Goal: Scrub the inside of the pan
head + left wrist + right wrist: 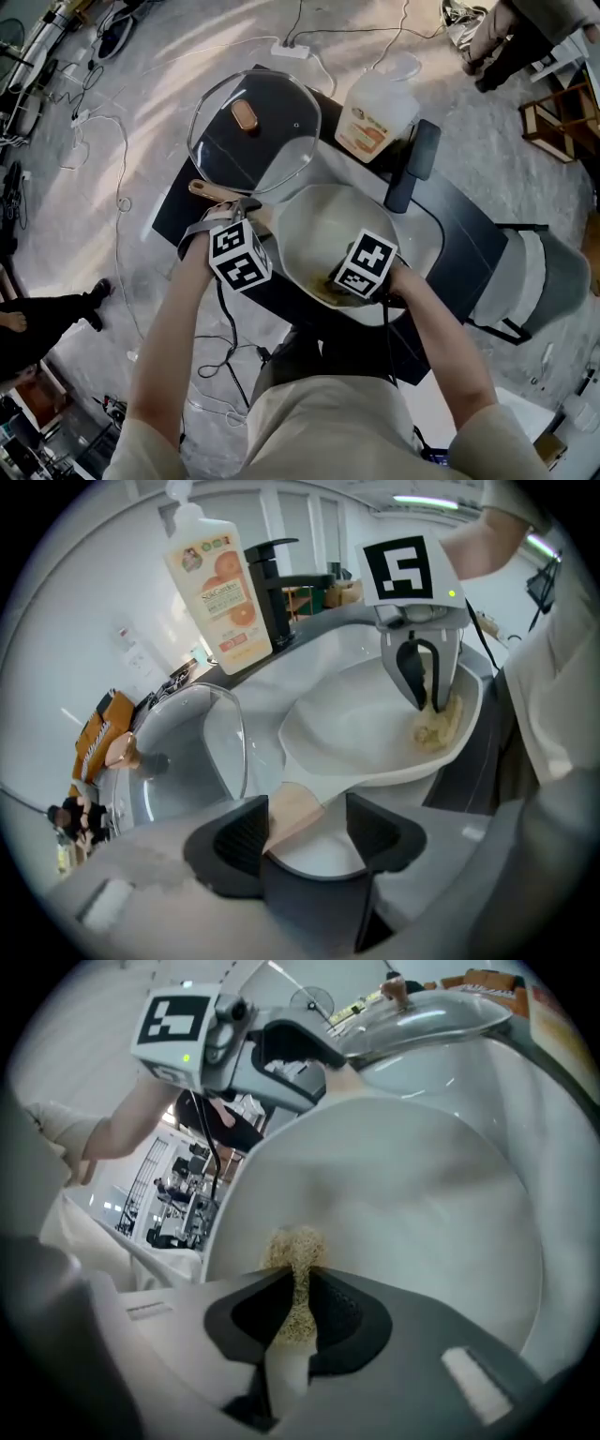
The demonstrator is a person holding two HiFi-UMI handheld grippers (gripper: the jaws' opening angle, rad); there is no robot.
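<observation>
A white pan (361, 220) lies on a black table, with its pale wooden handle (208, 190) pointing left. My left gripper (234, 210) is shut on that handle (292, 813), which shows between its jaws in the left gripper view. My right gripper (342, 286) is shut on a yellowish scrubbing sponge (295, 1251) and presses it against the pan's inner wall (403, 1194) near the rim closest to me. In the left gripper view the right gripper (431, 700) stands over the sponge (436, 726) inside the pan (366, 724).
A glass lid (253, 131) with a brown knob lies behind and left of the pan. An orange-labelled soap bottle (375, 112) and a black faucet (412, 164) stand at the back right. Cables cross the floor, and a person's feet (94, 305) show at left.
</observation>
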